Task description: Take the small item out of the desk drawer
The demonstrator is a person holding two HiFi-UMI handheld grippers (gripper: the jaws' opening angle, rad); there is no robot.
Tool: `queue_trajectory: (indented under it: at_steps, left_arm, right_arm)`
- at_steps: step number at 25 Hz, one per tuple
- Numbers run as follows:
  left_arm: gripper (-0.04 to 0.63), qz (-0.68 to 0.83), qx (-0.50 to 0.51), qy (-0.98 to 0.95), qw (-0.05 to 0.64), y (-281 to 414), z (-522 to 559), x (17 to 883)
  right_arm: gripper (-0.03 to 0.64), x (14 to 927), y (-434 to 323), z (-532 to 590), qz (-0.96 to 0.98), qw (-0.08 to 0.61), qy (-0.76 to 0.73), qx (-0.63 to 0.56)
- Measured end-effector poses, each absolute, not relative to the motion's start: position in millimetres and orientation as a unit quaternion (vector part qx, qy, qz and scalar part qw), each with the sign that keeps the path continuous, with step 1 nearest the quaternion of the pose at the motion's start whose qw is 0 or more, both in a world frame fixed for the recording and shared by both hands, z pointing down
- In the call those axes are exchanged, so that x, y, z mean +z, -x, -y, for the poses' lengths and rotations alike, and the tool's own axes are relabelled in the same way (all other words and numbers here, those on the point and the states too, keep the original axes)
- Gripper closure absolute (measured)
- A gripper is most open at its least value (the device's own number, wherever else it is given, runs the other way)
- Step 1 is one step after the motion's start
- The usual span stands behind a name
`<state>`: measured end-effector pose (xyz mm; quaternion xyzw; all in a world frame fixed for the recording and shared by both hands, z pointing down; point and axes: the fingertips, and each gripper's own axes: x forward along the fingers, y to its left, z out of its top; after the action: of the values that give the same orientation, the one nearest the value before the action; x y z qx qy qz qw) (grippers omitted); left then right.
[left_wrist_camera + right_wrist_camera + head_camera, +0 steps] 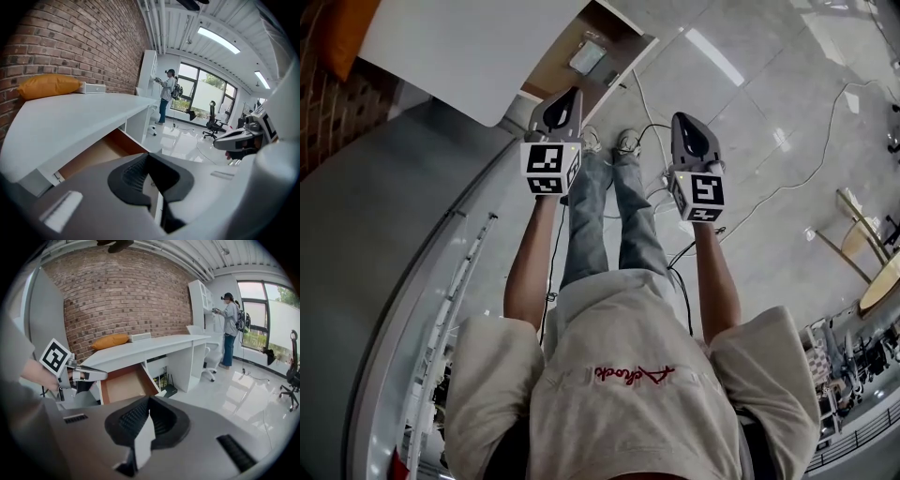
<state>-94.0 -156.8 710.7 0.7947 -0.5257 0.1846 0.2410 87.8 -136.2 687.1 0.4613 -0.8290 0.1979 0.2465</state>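
The white desk (459,47) has its drawer (551,67) pulled open, showing a brown bottom. A small pale rectangular item (588,58) lies inside it. My left gripper (572,94) hangs just in front of the drawer, with its jaws shut and empty. My right gripper (682,120) is beside it to the right, over the floor, and looks shut with nothing held. The left gripper view looks past the closed jaws (148,158) into the drawer (93,157). The right gripper view shows its jaws (149,403), the drawer (124,385) and the left gripper (89,376). The item is not visible there.
An orange cushion (49,85) and a white box (93,87) lie on the desktop against the brick wall. My own legs and shoes (609,141) stand below the grippers, with cables (806,169) on the glossy floor. A person (229,329) stands at a white cabinet far off.
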Motion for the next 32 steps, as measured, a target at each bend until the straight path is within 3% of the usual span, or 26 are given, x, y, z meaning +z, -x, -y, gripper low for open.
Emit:
queue_trajectory:
  at_steps: [32]
  left_arm:
    - [0.586,0.477,0.287,-0.795,0.240,81.9,269.1,843.3]
  right_arm:
    - [0.604,755.8,-94.1,152.5,0.817,0.274,-0.440,0.251]
